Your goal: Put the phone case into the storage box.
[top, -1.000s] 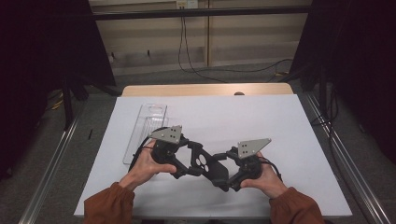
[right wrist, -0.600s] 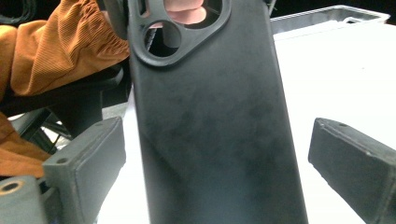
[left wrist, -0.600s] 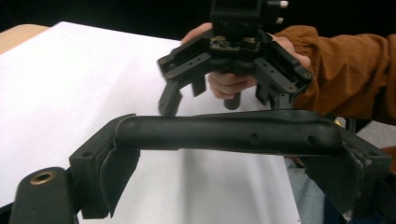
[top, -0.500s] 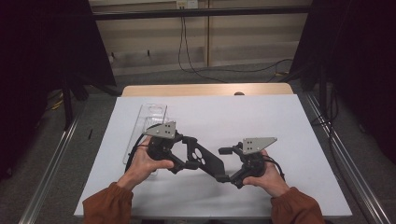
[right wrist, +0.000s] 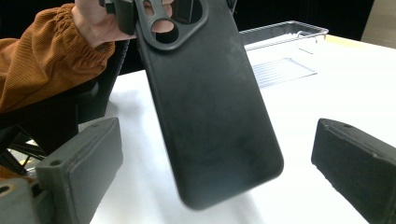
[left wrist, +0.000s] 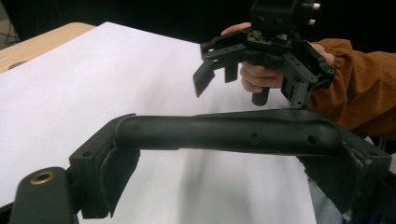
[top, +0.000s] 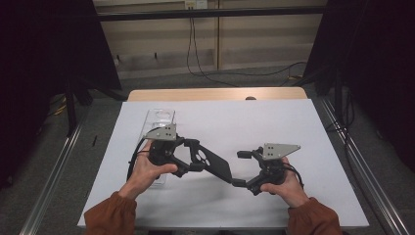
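A black phone case [top: 215,166] with a camera cut-out hangs tilted over the white table, and my left gripper [top: 193,154] is shut on its upper end. In the left gripper view the case's edge [left wrist: 224,133] spans from pad to pad. My right gripper [top: 239,169] faces the case's lower end. Its jaws have just been opening and now stand wide apart. In the right gripper view the case [right wrist: 210,107] hangs between the two pads [right wrist: 84,158] and touches neither.
A clear plastic tray [top: 159,117] lies on the white table sheet [top: 254,122] at the far left, behind my left hand. A wooden table edge [top: 215,94] runs along the back. Dark curtains and metal rails flank the table.
The right gripper's jaws went from shut on the case's lower end to wide open, letting it go. The right hand drew slightly right. The left gripper kept its hold.
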A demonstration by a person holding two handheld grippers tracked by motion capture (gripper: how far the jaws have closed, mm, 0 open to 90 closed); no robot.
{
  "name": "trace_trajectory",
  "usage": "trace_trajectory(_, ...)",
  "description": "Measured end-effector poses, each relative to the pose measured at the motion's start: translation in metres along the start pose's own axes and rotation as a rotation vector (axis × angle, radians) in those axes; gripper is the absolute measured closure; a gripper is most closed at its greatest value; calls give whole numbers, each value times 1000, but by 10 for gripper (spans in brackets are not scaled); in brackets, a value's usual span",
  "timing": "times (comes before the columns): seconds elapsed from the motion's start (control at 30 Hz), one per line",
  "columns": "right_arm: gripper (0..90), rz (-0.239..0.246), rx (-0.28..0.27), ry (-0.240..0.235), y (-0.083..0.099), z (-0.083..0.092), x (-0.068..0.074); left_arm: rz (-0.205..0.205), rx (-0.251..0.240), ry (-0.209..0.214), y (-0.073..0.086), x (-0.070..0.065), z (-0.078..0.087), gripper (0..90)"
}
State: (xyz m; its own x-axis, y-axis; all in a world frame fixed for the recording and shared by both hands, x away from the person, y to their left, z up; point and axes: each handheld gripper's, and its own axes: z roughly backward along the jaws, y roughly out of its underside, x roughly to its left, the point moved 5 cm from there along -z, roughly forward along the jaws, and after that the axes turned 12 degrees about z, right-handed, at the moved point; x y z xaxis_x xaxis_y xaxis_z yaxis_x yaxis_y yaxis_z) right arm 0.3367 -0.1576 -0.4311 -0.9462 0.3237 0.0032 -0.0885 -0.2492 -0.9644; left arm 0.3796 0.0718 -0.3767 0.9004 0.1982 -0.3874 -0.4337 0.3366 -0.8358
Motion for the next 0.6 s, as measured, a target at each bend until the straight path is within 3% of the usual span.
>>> trace_trajectory(0.1,13,-1,4,30,2,2,-1,9,-3,-20,1,2,2,143)
trace_trajectory(0.23,21,-1,8,106,2,8,-2,15,-7,-49,1,5,6,143)
trace_trajectory(0.37,17,-10,10,121,4,11,-2,31,-22,-68,1,7,11,143)
trace_trajectory(0.47,18,-15,6,162,5,17,-3,30,-28,-85,1,8,16,144)
trace_trajectory(0.5,31,-15,-1,201,5,21,-5,33,-32,-98,1,9,18,143)
trace_trajectory(0.6,58,-15,-9,234,6,26,-6,40,-33,-109,1,10,21,143)
